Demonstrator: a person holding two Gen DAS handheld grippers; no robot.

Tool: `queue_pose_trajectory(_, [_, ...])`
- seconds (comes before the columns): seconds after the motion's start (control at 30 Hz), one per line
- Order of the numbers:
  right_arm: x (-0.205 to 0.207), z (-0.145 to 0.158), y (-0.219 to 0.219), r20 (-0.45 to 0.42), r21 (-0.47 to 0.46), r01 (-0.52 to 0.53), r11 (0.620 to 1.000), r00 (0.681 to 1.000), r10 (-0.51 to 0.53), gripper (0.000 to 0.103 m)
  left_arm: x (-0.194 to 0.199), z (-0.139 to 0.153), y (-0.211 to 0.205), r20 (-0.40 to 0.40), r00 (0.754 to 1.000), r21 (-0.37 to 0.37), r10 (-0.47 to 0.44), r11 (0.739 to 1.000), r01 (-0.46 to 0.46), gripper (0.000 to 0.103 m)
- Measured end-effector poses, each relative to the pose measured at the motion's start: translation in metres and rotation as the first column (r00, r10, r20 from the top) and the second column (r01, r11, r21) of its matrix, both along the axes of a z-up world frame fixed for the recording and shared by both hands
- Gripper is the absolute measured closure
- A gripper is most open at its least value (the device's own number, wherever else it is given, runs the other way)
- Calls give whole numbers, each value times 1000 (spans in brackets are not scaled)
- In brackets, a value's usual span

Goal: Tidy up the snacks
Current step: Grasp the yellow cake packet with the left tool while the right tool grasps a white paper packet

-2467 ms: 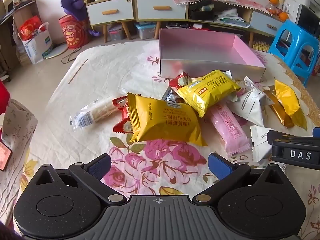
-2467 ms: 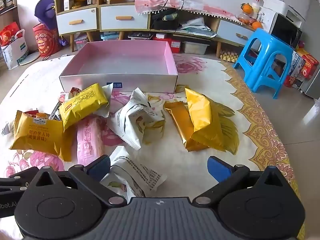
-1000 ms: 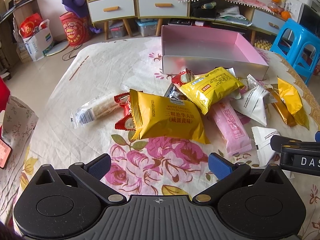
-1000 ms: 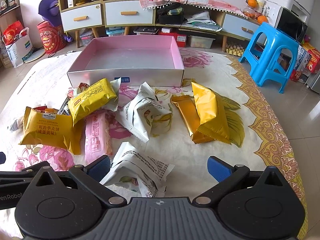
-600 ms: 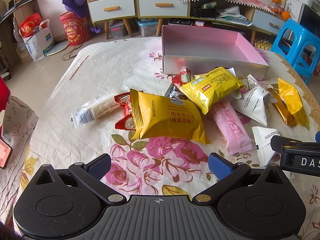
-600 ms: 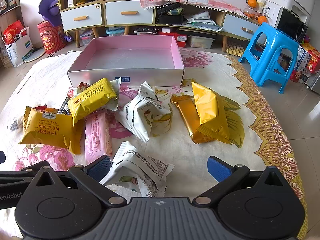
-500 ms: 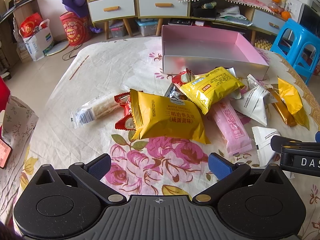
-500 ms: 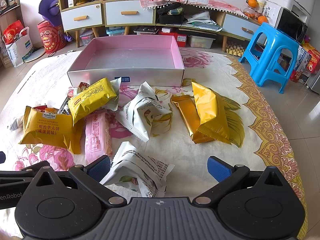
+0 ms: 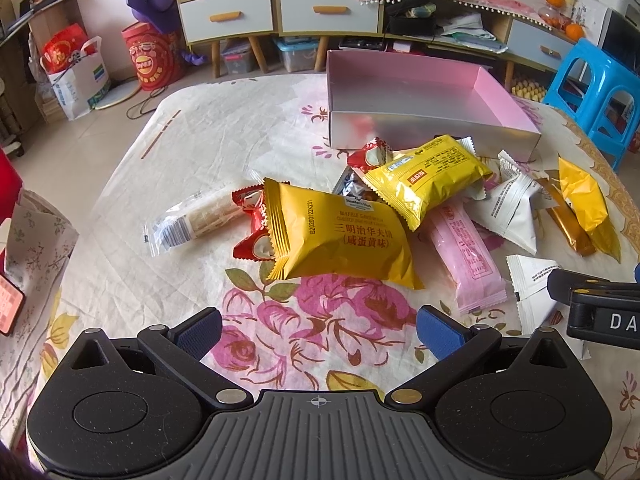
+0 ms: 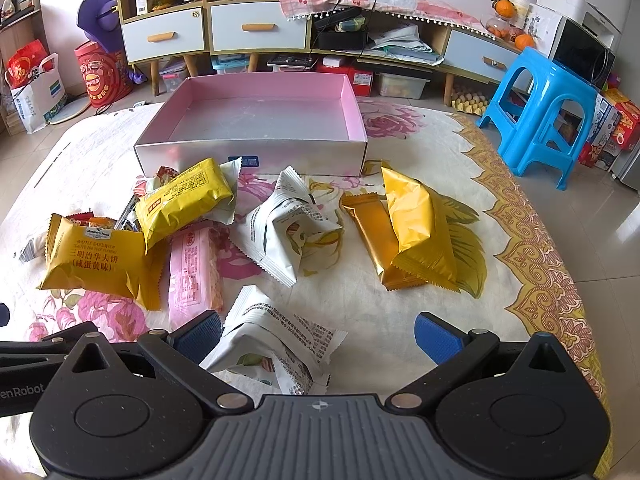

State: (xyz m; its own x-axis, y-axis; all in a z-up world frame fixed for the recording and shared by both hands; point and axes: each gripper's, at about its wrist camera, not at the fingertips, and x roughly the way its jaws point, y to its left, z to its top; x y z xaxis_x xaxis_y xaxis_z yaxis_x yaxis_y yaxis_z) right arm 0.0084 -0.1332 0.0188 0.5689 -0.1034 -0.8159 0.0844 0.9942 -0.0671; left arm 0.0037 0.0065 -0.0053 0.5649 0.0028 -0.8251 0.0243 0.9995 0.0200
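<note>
I hold both hand-held grippers, left (image 9: 318, 326) and right (image 10: 318, 336), spread wide and empty; crinkled foil snack packets (image 10: 276, 344) lie scattered ahead, short of the shallow pink-lined cardboard box (image 10: 256, 152), awaiting sorting.

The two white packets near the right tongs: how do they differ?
The nearer white packet lies partly between the open right tongs; the farther white packet lies beyond, apart from them, in front of the pink box. The farther one looks more crumpled. Both are white with printed text.
</note>
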Motion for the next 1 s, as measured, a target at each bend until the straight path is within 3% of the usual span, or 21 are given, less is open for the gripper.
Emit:
queue_pose_trajectory(0.2, [9, 10, -12, -1, 69, -11, 998, 1000, 11, 8, 5, 7, 1, 39, 999, 16, -33, 999, 32, 0])
queue_pose_trajectory(0.3, [22, 15, -21, -35, 136, -19, 990, 999, 24, 8, 12, 13, -3, 46, 994, 37, -99, 995, 97, 0])
queue_pose_trajectory(0.47, [44, 19, -34, -84, 195, -57, 979, 994, 75, 8, 27, 25, -7, 45, 975, -3, -218, 976, 218, 0])
queue_pose_trajectory(0.63, [60, 23, -43, -94, 205, -61, 977, 992, 82, 13, 49, 31, -17, 101, 938, 17, -330, 944, 330, 0])
queue_pose_trajectory(0.8, [77, 12, -56, -104, 322, -33, 946, 992, 71, 18, 67, 23, -20, 158, 887, -41, -435, 894, 446, 3])
queue_pose_trajectory(1.0, [94, -6, -61, -135, 439, -3, 898, 988, 69, 25, 89, 17, -22, 211, 827, -123, -521, 825, 551, 16])
